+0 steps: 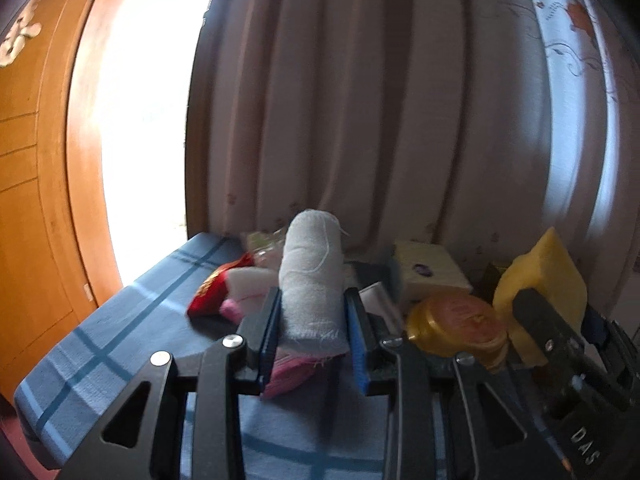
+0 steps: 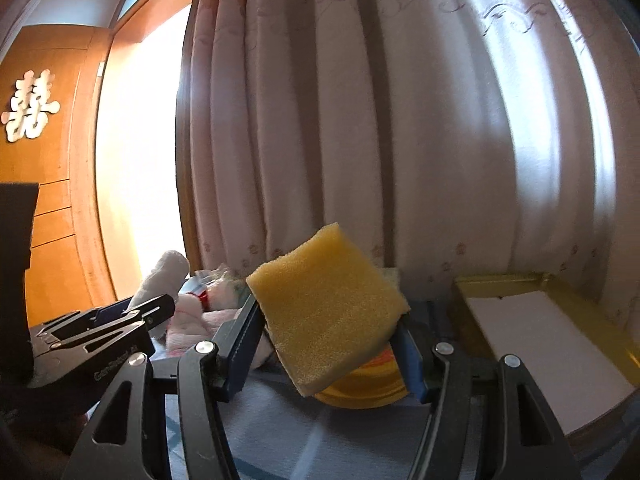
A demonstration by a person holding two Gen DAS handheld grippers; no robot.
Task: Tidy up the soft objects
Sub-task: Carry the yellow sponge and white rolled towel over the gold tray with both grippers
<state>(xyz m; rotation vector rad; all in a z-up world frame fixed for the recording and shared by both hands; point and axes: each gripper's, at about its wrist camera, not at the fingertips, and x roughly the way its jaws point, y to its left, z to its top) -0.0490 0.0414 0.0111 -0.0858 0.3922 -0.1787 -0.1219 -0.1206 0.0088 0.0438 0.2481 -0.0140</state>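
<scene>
My left gripper [image 1: 312, 312] is shut on a rolled white towel [image 1: 310, 276] and holds it upright above the blue plaid tablecloth [image 1: 120, 340]. My right gripper [image 2: 332, 344] is shut on a yellow sponge [image 2: 328, 308], lifted and tilted. The sponge also shows in the left wrist view [image 1: 544, 280], at the right, with the right gripper [image 1: 560, 320] on it. The left gripper [image 2: 132, 312] with the towel [image 2: 164, 276] shows at the left of the right wrist view. A pink soft item [image 1: 288, 376] lies under the left jaws.
A red packet [image 1: 208, 296], pink-and-white cloths [image 2: 200, 320], a pale yellow box [image 1: 432, 272] and a round gold tin [image 1: 456, 324] lie on the table. A gold-edged tray with a white bottom [image 2: 552, 344] stands at the right. A pink curtain [image 2: 360, 140] hangs behind; a wooden door [image 2: 52, 200] is at left.
</scene>
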